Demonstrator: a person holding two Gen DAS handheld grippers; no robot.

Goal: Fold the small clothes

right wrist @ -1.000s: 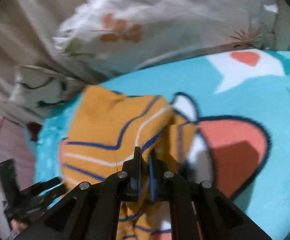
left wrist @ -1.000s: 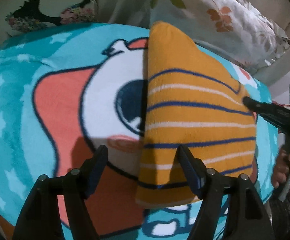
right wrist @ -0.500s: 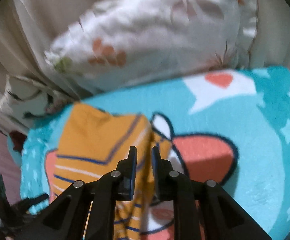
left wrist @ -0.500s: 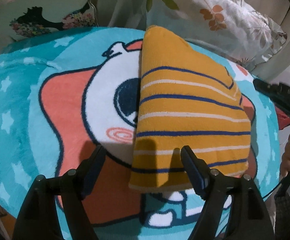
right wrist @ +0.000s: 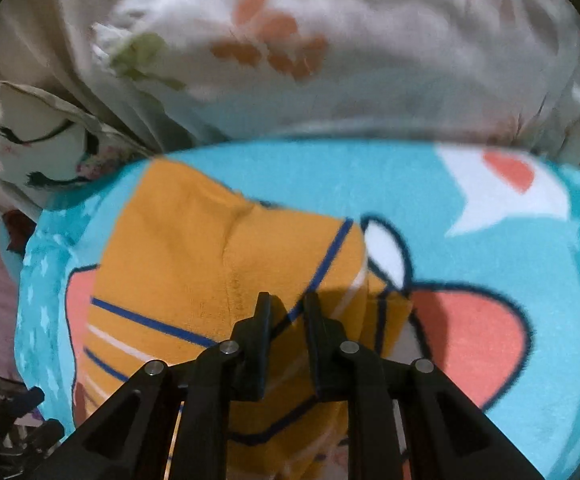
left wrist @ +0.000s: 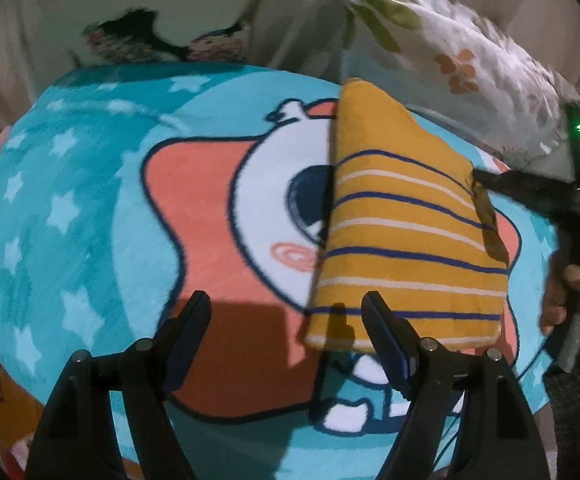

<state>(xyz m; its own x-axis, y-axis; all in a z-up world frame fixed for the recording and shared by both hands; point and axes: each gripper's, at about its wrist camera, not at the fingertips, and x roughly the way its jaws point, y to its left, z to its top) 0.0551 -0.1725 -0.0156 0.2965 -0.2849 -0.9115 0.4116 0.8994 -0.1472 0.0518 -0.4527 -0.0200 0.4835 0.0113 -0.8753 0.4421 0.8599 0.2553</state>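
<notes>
A turquoise fleece blanket printed with white stars and a coral-and-white cartoon figure covers the surface. Behind it, toward twelve o'clock, lie a white floral pillow and a cream cushion with a dark branch print.

The folded orange striped garment lies flat on the blanket, at about two o'clock from the left gripper in the left wrist view. That gripper points steeply down, its jaws wide apart with nothing between them — the right-hand finger overlaps the garment's near hem.

The right gripper tilts down over the garment's plain orange end, its jaws only slightly parted and empty. In the left view it reaches in from three o'clock, tip at the garment's edge — a hand grips its handle.
</notes>
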